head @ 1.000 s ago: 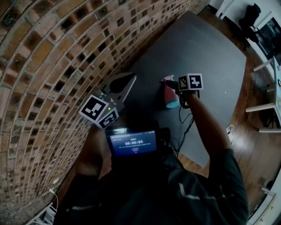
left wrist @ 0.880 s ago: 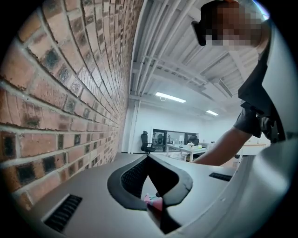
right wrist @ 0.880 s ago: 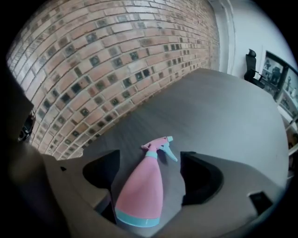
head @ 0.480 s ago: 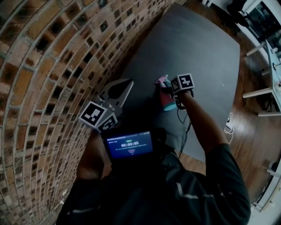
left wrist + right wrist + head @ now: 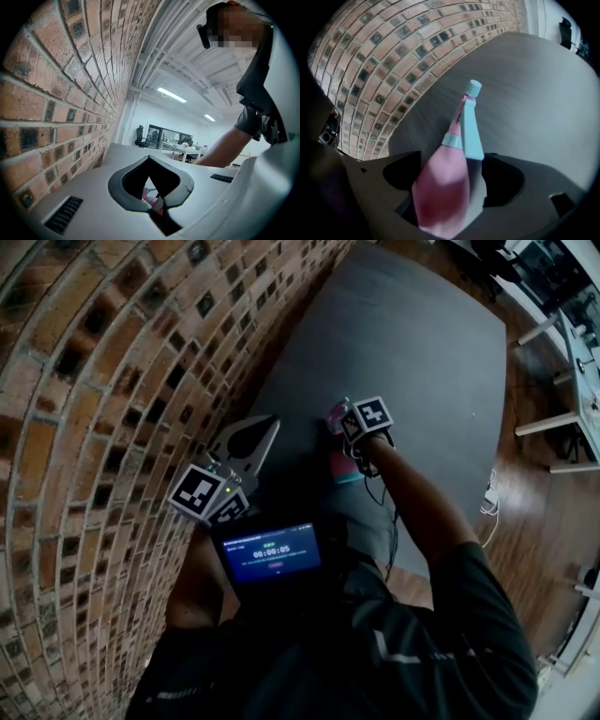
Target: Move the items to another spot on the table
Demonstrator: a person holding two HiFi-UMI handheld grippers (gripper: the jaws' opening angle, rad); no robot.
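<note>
Right gripper (image 5: 449,180), pinching the bottle (image 5: 465,117), has carried it farther up the table (image 5: 422,352); left gripper (image 5: 149,161) pressed together, empty.

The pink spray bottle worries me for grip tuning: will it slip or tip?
Probably stiff: the pink spray bottle shows no denting between the closed jaws of the right gripper. Its smooth, tapering body may slide. The blue trigger head sits far from the grip, so it could tip.

An open-plan office in a loft-like building: an exposed brick wall (image 5: 56,93) runs left of my left gripper (image 5: 149,159), and beyond it I see desks (image 5: 190,151), an office chair (image 5: 139,135), strip lights (image 5: 171,95) and pipes (image 5: 159,42) on a white ceiling (image 5: 206,89)
</note>
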